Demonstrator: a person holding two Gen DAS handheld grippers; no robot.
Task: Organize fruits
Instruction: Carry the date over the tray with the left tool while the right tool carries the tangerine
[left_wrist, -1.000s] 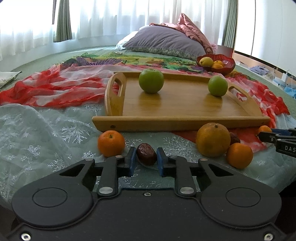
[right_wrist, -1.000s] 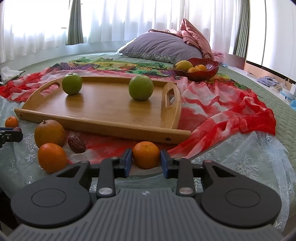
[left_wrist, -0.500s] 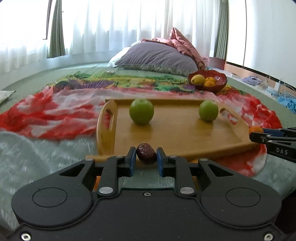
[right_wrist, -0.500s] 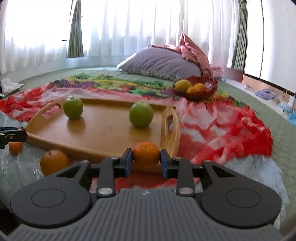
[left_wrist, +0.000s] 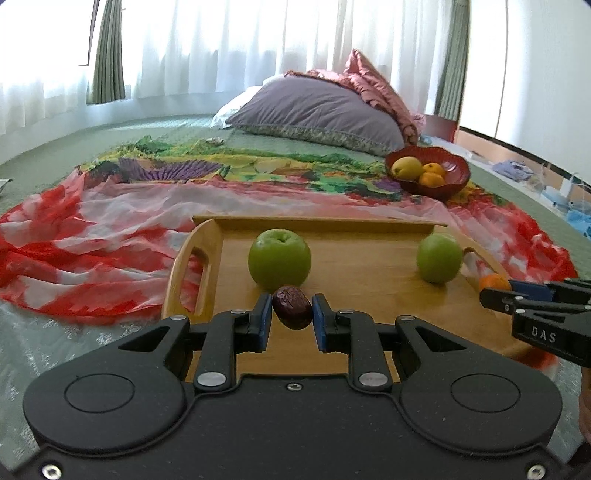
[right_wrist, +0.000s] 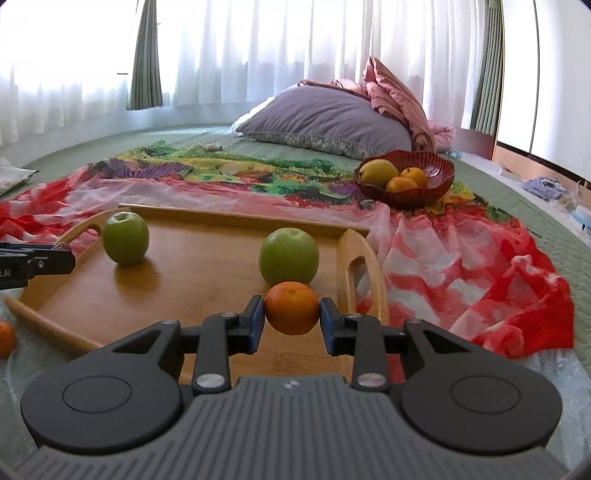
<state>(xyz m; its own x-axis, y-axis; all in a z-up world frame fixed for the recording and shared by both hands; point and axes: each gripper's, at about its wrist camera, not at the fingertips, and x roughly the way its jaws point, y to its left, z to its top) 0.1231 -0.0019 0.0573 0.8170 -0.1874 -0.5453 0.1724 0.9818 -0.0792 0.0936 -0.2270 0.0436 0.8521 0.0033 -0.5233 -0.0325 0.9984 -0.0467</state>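
Wooden tray (left_wrist: 369, 258) lies just ahead under both my fingers: left (left_wrist: 291, 312) holds the date (left_wrist: 292, 307), right (right_wrist: 291, 314) the orange (right_wrist: 291, 307).

Sheer white curtains (left_wrist: 258, 55) glow with daylight across the far wall, green drapes (left_wrist: 107, 51) hanging between them. A green quilted bed (right_wrist: 517, 192) carries a purple pillow (left_wrist: 317, 110) and a crumpled pink cover (right_wrist: 399, 92); what may be wooden cabinets (right_wrist: 543, 155) stand at right.
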